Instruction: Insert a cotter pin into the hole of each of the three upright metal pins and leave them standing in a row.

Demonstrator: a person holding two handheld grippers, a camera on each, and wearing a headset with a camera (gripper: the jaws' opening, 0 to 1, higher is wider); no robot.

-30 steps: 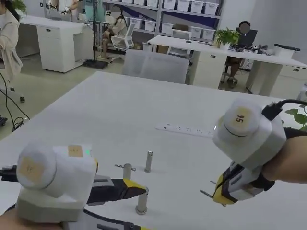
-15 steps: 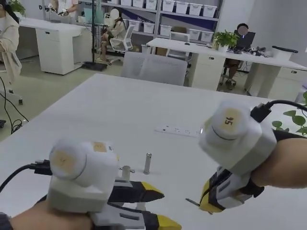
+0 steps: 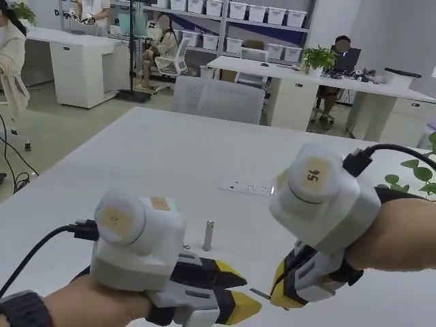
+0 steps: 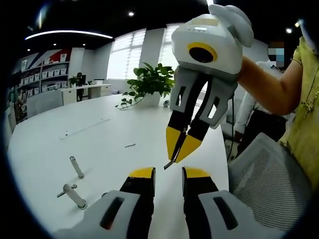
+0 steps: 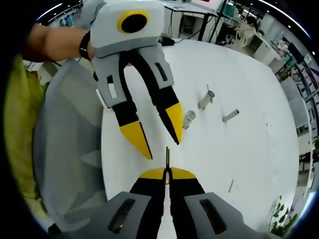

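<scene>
Right gripper (image 5: 167, 173) jaws pinch a thin metal cotter pin (image 5: 167, 155); left gripper (image 4: 168, 173) jaws gape empty.

Three steel pins (image 5: 188, 119) stand on the table (image 5: 259, 149). One carries a cotter (image 4: 66, 190), and a second cotter (image 5: 167, 157) is pinched in the right tongs (image 5: 167, 172).

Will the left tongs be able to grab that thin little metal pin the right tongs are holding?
Probably yes. The left tongs are open, and the thin metal cotter pin sticks out of the shut right tongs towards their gap, with nothing between them.
</scene>
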